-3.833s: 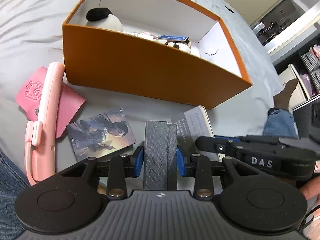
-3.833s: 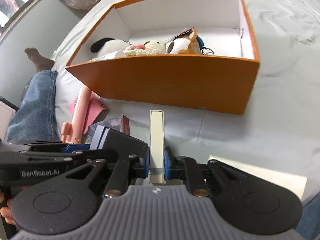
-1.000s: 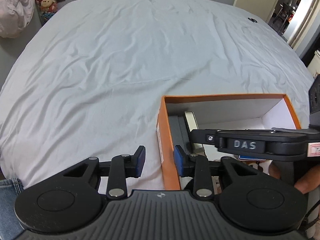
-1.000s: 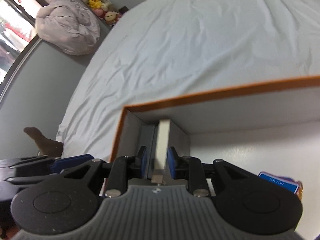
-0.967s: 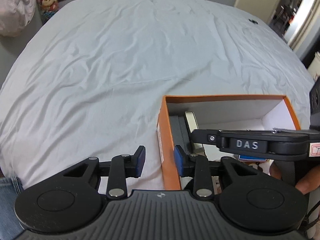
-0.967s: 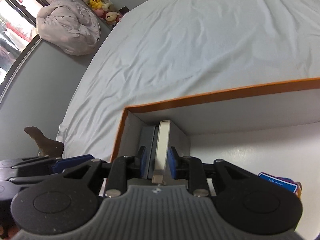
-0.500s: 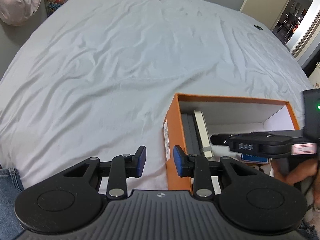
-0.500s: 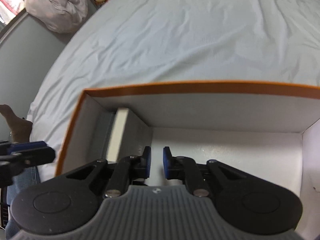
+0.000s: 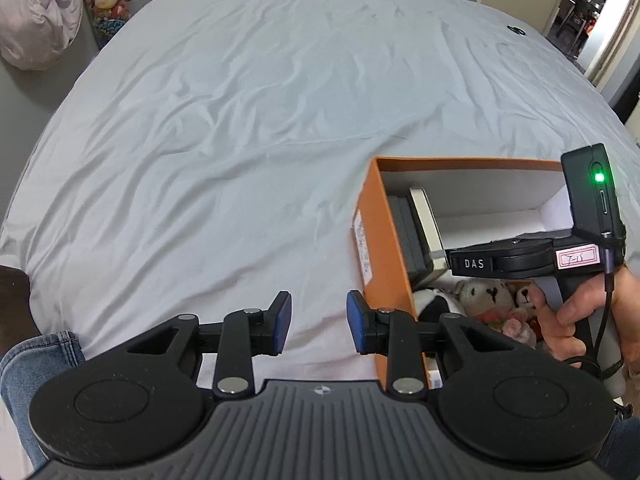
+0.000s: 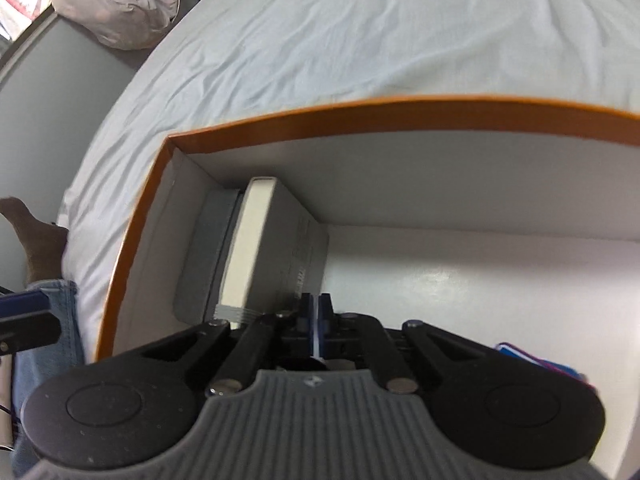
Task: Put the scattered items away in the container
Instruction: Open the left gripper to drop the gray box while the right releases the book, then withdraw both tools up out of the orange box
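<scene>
an orange box (image 9: pixel 376 240) is seen on a bed sheet (image 9: pixel 240 120), its inside white. at the left end of the box two flat items are stood on edge against the wall: a dark grey case (image 10: pixel 208 252) next to the wall, and a book (image 10: pixel 256 240) with cream page edges leaned on it. in the near part of the box, from the left wrist view, some plush toys (image 9: pixel 480 300) are lying, one white and black, one pale with a bear face. a blue card (image 10: pixel 536 360) is seen partly at the right edge of the right wrist view.

the right gripper (image 10: pixel 316 320) is held over the inside of the box, close to the book. its blue pads are brought together with only a thin slit between them, and nothing is held. the right hand (image 9: pixel 568 320) is wrapped around its handle.

the left gripper (image 9: pixel 319 322) is kept outside the box, over the sheet, just beside the orange wall. its jaws are parted moderately and nothing is gripped between them. a jeans leg (image 9: pixel 36 360) is seen at the lower left.
</scene>
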Action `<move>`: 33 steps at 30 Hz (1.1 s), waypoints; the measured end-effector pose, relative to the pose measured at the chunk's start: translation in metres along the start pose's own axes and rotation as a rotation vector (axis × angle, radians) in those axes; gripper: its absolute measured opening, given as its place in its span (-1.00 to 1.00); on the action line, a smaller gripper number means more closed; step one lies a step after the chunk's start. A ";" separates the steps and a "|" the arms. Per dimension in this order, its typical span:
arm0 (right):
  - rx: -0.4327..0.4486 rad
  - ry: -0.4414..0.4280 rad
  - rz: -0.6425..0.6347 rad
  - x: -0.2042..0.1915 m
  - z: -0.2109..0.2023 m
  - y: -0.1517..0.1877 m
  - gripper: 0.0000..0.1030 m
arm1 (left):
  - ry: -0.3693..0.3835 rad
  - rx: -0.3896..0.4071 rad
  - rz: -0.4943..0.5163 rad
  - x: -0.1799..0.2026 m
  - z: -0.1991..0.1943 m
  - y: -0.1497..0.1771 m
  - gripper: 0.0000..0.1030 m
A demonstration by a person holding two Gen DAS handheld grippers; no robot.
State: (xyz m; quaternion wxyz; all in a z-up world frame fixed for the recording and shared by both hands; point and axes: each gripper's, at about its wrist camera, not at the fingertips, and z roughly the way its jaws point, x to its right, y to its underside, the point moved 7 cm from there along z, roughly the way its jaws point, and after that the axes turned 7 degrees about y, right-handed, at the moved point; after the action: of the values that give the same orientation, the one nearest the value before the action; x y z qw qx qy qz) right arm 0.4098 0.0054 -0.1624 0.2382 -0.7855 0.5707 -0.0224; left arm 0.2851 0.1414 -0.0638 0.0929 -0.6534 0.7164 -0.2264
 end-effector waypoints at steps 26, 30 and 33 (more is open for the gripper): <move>0.305 -0.005 -0.319 -0.025 -0.195 0.130 -0.53 | -0.026 -0.030 0.109 0.054 -0.118 0.099 -0.30; 0.293 0.022 -0.310 -0.020 -0.201 0.161 -0.53 | -0.029 -0.055 0.104 0.054 -0.140 0.125 -0.26; 0.263 0.036 -0.293 -0.013 -0.198 0.184 -0.52 | -0.002 -0.040 0.071 0.059 -0.140 0.146 -0.06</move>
State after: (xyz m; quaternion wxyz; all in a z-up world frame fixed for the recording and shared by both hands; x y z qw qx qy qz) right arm 0.1817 -0.0948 -0.0572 0.3228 -0.8217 0.4466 -0.1454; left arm 0.0869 0.1186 0.0042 0.0884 -0.6296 0.7433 -0.2082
